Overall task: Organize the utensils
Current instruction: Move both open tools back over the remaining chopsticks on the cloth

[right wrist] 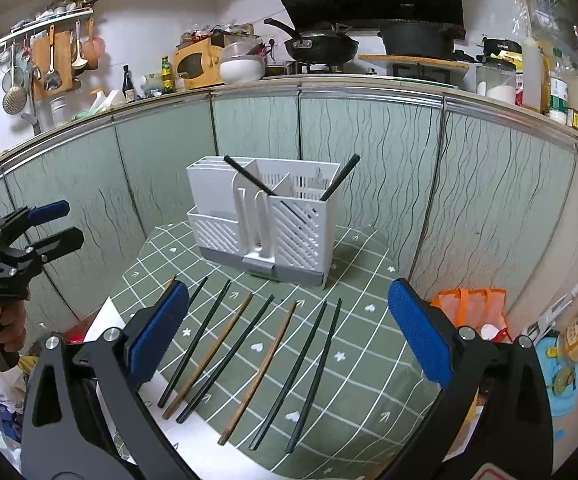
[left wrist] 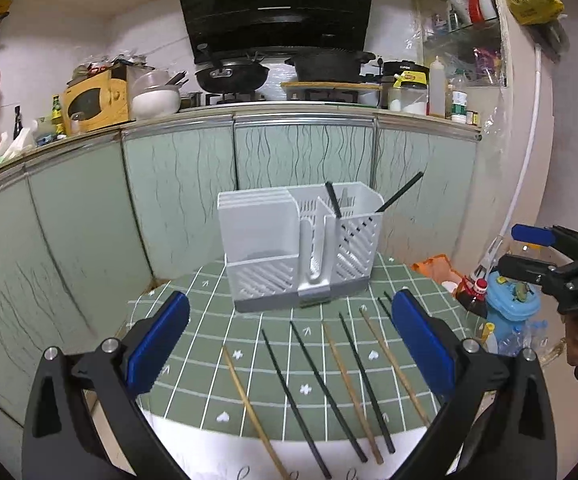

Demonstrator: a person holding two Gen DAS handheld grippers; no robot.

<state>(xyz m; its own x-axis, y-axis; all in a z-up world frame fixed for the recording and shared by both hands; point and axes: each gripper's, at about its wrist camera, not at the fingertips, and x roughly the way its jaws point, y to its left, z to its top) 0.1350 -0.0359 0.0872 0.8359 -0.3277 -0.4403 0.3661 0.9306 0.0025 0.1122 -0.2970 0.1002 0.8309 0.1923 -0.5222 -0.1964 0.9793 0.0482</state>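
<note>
Both grippers, left gripper (left wrist: 289, 344) and right gripper (right wrist: 289, 332), hover with jaws wide and empty above the loose chopsticks (right wrist: 273, 364) on the counter (right wrist: 369, 360), lined up for pickup; utensil holder (right wrist: 265, 216) beyond already carries two.

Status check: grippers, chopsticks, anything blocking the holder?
Left gripper open, empty. Right gripper open, empty. Two black chopsticks in the white holder; the rest lie loose on the green cloth. Path clear.
</note>
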